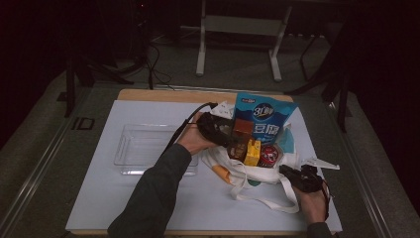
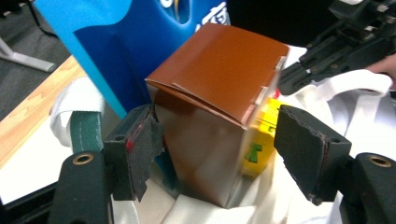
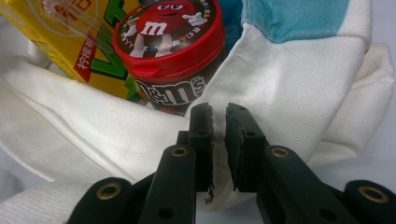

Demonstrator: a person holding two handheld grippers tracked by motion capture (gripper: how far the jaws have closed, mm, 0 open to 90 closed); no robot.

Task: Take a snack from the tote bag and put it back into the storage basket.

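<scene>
White canvas tote bag (image 1: 257,171) sits right of centre in the high view, on the white mat of the counter (image 1: 148,198), and it's already packed: blue tofu pouch (image 1: 263,119) upright at the back, brown box (image 1: 241,133) in front of it, yellow drink carton (image 1: 253,152) and red-lidded M&M's tub (image 1: 269,155) at the mouth. The clear tray (image 1: 143,146) at centre left holds nothing, so you look about done loading; what's left is backing off and tidying the bag.

Your left gripper (image 2: 217,156) straddles the brown box, fingers (image 2: 303,149) spread wide. The box stands between them, nearly touching the left pad, with a clear gap at the right one. No squeeze, so released.

Your right gripper (image 3: 219,140), lower right of the high view, has its fingers pinched nearly together on the bag's fabric rim, just below the tub.
</scene>
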